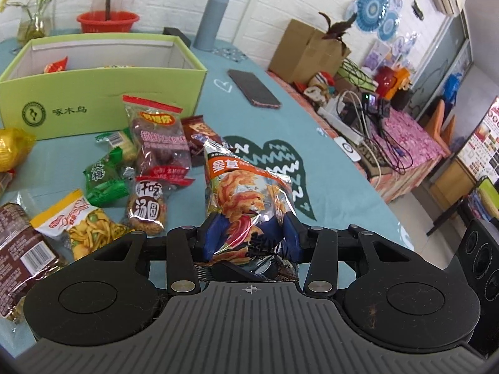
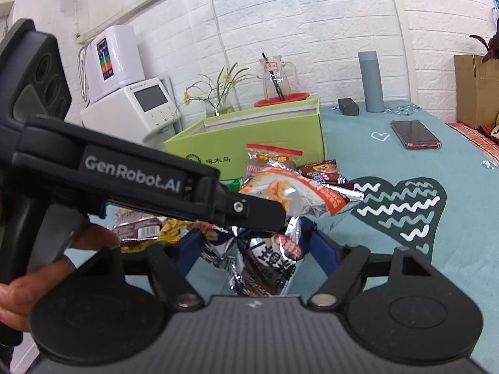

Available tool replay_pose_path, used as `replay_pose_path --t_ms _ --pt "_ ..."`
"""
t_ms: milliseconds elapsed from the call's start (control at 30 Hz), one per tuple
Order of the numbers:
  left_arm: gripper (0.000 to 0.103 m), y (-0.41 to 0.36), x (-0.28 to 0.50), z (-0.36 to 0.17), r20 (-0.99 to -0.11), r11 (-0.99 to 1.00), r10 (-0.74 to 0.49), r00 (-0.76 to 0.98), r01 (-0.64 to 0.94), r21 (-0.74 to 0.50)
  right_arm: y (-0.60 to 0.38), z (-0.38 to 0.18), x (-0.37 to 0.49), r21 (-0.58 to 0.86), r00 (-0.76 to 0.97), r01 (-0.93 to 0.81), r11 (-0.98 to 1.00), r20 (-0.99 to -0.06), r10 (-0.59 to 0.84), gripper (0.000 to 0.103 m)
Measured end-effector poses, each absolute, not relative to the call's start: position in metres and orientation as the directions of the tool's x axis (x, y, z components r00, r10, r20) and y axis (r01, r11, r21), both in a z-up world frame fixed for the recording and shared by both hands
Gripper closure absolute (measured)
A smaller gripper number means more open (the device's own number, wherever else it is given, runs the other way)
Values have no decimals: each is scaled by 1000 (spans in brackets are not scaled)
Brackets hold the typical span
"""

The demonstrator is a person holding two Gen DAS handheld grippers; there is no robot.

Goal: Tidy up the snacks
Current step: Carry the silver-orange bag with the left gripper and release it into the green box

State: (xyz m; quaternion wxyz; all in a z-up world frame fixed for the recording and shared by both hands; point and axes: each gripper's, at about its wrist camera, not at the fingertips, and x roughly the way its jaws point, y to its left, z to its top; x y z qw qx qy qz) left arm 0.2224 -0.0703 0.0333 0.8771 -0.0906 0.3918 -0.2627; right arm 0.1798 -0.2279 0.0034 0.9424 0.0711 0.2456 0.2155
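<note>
My left gripper is shut on an orange-and-silver snack bag, its blue fingers pinching the bag's lower half above the teal table. In the right wrist view the left gripper reaches in from the left, with that bag sticking out beyond it. Just below, my right gripper is shut on a crumpled black-and-silver snack bag. An open green box stands behind, with a red packet inside.
Several loose snack packets lie in front of the box. A phone and a grey bottle sit further back. A person's hand holds the left gripper's handle. A cluttered side table stands past the table's right edge.
</note>
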Motion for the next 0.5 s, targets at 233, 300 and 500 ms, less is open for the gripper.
replay_pose_path --t_ms 233,300,500 --pt "79 -59 229 44 -612 843 -537 581 381 -378 -220 17 189 212 794 -389 896 -416 443 24" --pt "79 -54 233 48 -603 844 -536 591 378 -381 -216 21 195 201 794 -398 895 -413 446 24" --pt "80 -35 258 68 -554 849 -526 645 360 -388 -197 41 228 158 807 -433 888 -372 459 24"
